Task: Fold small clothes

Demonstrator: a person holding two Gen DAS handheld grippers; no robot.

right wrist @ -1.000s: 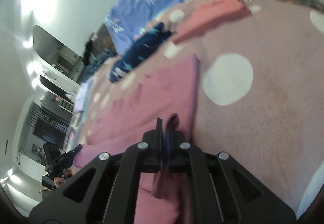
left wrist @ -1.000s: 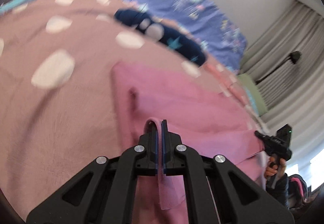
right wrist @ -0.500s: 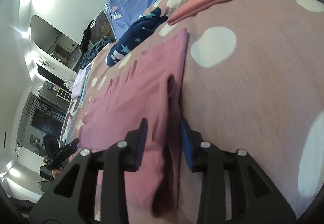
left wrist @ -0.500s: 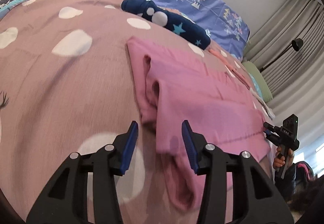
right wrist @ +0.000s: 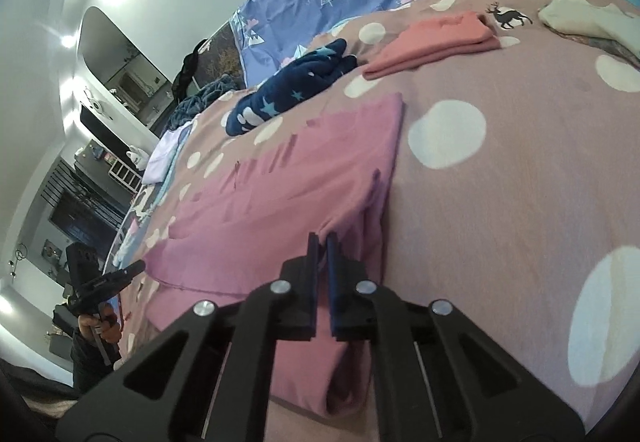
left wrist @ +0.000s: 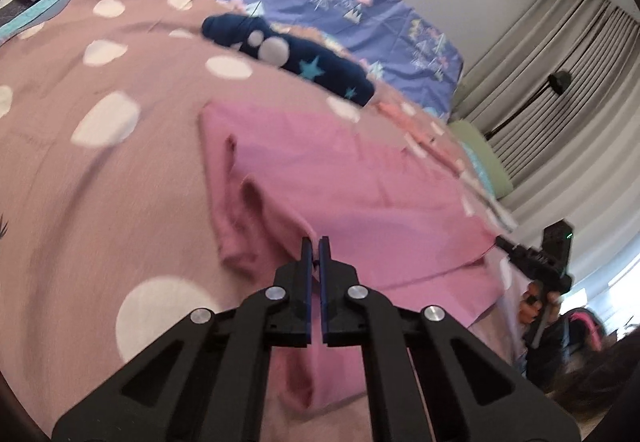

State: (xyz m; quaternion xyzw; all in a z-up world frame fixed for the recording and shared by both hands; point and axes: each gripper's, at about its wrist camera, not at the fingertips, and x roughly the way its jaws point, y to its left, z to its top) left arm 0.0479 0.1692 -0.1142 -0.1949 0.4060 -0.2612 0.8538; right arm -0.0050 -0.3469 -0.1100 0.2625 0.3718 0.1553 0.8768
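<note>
Both grippers, left gripper (left wrist: pixel 314 242) and right gripper (right wrist: pixel 322 240), pinch the pink garment's (left wrist: pixel 360 178) near edge, its long axis running between them across the bed (left wrist: pixel 80 182).

Each camera sits on its gripper and looks forward along the two fingers, low and close over the bedspread (left wrist: pixel 60 170). The left view faces the curtains (left wrist: pixel 560 54); the right view faces the mirror (right wrist: pixel 116 54). Both views share the pink cloth (left wrist: pixel 360 182) and the navy garment (right wrist: pixel 288 94).
</note>
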